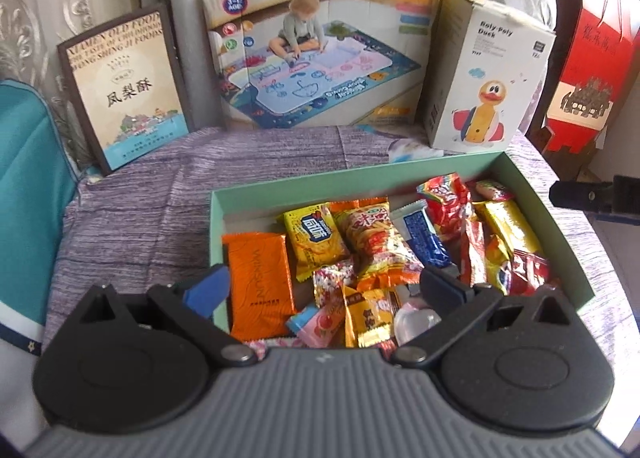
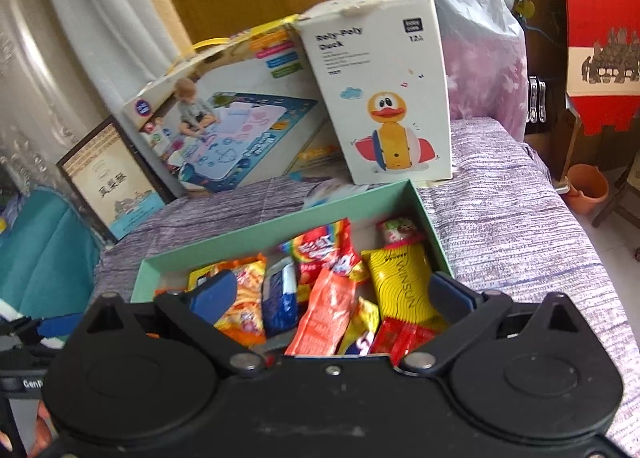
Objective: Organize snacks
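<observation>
Green box (image 1: 568,242) of snacks (image 1: 360,242) (below spread jaws).

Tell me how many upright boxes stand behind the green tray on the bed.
3. The brown-framed pastry box stands on the left, the drawing-mat box in the middle, the duck toy box on the right. More may be hidden behind the green tray.

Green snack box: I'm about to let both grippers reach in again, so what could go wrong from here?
1. Snacks lie piled in the green box, so open jaws could pinch two wrappers at once.
2. The clear wrapped piece is hard to see and could be crushed.
3. The duck box stands just behind the rim; a far reach might topple it.
</observation>
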Available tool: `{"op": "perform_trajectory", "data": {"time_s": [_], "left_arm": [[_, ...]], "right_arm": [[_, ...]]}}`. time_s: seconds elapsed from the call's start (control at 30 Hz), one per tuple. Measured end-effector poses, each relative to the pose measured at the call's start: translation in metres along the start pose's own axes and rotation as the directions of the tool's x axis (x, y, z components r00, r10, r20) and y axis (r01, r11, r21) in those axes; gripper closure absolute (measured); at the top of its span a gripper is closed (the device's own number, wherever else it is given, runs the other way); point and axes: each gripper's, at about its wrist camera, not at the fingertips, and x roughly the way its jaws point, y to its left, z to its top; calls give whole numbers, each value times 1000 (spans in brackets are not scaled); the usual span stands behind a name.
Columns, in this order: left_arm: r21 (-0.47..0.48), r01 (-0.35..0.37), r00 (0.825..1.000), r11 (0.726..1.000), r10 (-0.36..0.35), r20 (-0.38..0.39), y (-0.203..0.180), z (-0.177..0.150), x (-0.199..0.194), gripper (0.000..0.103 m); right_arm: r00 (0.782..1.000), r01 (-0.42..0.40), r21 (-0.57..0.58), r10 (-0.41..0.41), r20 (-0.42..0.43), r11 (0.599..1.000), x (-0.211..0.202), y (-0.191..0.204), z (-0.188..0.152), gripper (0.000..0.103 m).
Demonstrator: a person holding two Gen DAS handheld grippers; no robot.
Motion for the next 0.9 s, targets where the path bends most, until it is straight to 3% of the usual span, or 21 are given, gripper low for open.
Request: {"op": "perform_trajectory", "data": {"time_s": [0.53, 0.9], "left_arm": [[3, 1, 999, 1000, -1, 48, -8, -50, -65, 0], [5, -5, 1000, 1000, 4, 21, -5, -91, -68, 0]], "right_arm": [[1000, -18, -62, 20, 23, 998, -72, 22, -48, 0], [999, 3, -81, -7, -45, 997, -74, 22, -88, 0]]}}
